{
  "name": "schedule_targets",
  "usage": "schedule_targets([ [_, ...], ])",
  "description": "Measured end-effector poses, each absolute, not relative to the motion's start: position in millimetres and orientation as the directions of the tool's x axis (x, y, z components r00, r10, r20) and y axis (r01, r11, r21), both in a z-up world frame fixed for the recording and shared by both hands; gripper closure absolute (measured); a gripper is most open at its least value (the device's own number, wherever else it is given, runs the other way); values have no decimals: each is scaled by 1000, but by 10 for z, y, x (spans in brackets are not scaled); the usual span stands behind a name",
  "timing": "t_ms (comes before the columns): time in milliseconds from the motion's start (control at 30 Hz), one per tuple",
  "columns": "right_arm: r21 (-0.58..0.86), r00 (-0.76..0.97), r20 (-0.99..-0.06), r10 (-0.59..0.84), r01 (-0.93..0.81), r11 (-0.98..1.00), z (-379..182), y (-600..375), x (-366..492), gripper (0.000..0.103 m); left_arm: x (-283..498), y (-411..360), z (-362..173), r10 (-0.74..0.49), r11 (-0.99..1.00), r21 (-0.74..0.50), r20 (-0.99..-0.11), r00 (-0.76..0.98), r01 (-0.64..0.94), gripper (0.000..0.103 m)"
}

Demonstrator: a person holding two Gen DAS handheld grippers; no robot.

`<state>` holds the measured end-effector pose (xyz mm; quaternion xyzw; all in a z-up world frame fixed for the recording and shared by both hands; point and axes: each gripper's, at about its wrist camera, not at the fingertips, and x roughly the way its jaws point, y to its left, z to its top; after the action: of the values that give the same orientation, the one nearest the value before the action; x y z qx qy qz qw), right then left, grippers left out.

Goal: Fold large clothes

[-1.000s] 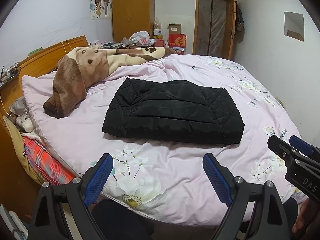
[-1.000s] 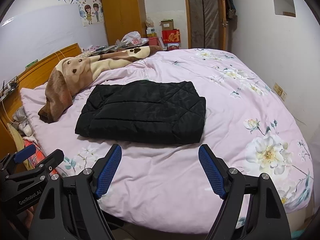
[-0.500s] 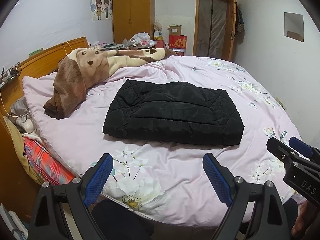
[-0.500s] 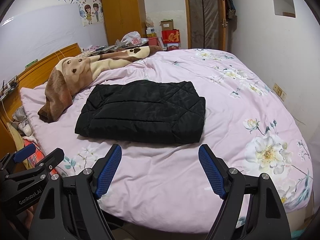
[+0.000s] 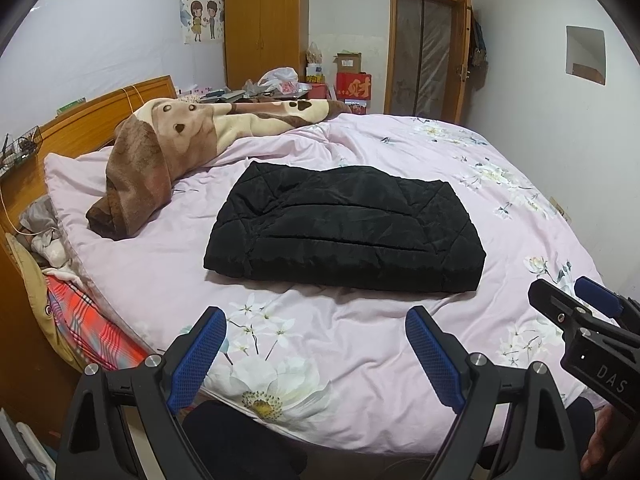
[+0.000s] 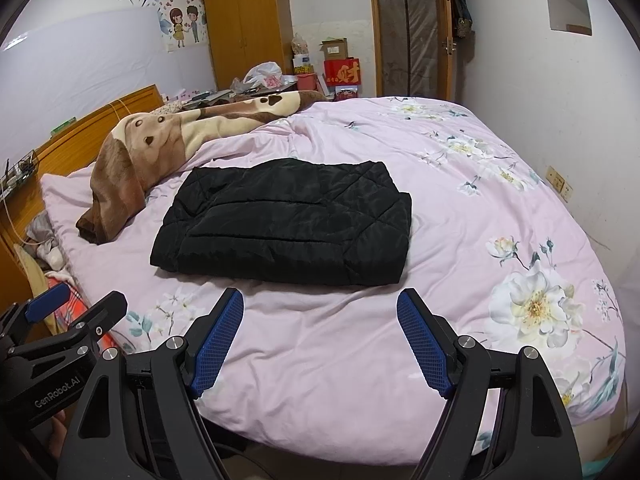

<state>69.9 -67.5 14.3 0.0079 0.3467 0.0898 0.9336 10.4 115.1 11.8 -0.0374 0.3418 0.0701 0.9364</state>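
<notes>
The left tongs (image 5: 316, 350) stood wide open, holding nothing. The black quilted jacket (image 5: 344, 232) lay folded mid-bed on the pink floral duvet (image 5: 360, 344), beyond both tools. It appeared soft, puffy, light and slippery; its near edge would suit gripping. The right tongs (image 6: 320, 334) likewise gaped empty.

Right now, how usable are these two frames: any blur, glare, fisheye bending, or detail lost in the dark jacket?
Left wrist view: sharp, even room light; black corner vignette, walls bow; black jacket keeps its quilt seams; open left gripper crisp. Right wrist view: equally sharp, no glare; floral duvet curves at the rim; open right gripper in focus.
</notes>
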Motion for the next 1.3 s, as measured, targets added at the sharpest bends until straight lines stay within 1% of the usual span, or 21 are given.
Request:
schedule_targets([
  [1300, 77, 743, -646, 173, -162, 984, 145, -680, 695, 24, 78, 1175, 89, 115, 985, -21, -652, 749, -170, 12],
])
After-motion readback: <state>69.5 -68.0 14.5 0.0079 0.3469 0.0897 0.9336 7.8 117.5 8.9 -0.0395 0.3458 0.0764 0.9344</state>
